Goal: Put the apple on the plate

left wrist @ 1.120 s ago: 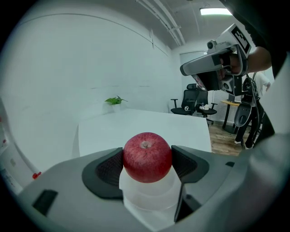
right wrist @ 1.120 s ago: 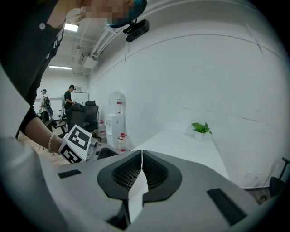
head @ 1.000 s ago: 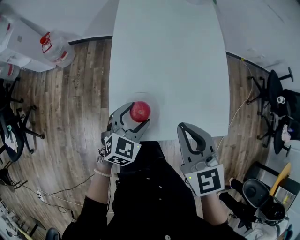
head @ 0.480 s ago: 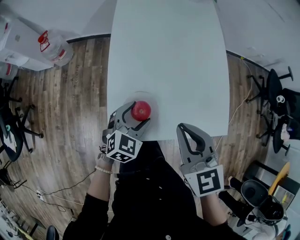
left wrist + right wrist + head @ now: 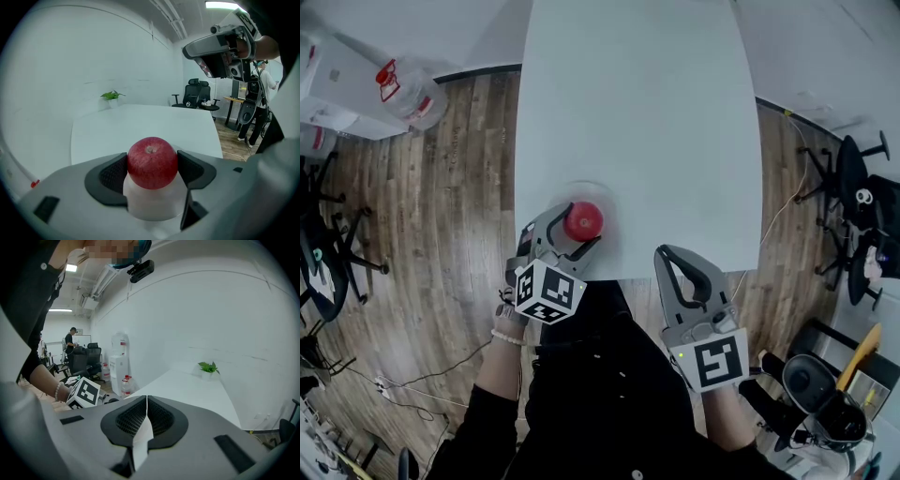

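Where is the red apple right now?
In the head view, the apple is gripped between the jaws of the left gripper. It is over the white plate, near the left end of the table's near edge.

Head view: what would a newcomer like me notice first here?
The red apple stands out, gripped in the left hand-held gripper over a pale plate at the near edge of the white table. Next comes the right hand-held gripper, shut and empty, held just off that edge.
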The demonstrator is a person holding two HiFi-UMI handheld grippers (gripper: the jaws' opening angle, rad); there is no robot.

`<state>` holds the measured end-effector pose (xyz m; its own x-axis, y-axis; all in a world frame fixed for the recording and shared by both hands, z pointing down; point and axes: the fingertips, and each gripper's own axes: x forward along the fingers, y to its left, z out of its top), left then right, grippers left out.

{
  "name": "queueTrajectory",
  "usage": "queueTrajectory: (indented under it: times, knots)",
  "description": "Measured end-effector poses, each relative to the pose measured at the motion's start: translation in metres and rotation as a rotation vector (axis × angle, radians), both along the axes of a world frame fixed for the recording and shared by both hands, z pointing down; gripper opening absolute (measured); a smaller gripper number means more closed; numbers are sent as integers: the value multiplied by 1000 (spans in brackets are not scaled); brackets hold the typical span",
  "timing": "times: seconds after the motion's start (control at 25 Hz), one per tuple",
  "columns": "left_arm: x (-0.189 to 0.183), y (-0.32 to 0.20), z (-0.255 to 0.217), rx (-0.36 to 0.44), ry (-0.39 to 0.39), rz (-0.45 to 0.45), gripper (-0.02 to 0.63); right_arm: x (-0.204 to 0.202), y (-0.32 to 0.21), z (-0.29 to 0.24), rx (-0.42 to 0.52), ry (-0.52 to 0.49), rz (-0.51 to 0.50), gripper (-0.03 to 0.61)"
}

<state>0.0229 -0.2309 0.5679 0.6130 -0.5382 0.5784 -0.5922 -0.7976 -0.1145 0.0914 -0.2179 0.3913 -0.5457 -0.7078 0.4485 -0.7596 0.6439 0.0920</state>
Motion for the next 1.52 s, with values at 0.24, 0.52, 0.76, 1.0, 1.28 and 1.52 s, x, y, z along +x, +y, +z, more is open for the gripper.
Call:
queueTrajectory:
  times: [0.24, 0.52, 0.76, 1.0, 1.28, 1.52]
  knots:
    - [2, 0, -1, -1, -1, -3, 347, -2, 0, 0, -4, -5, -10, 43]
    - [6, 2, 4, -4, -23, -2, 347, -2, 1, 2, -14, -2, -14, 43]
    - [4, 4, 4, -27, 33, -46, 348, -3, 6, 4, 2, 0, -28, 43]
    - [6, 5, -4, -39, 57, -70, 351, 3, 2, 4, -6, 3, -20, 43]
    - [5, 8, -25, -24, 100, -79, 351, -6, 2, -7, 21, -7, -51, 43]
    - [-4, 14, -48, -5, 131, -117, 350, -9, -1, -20, 52, -16, -66, 43]
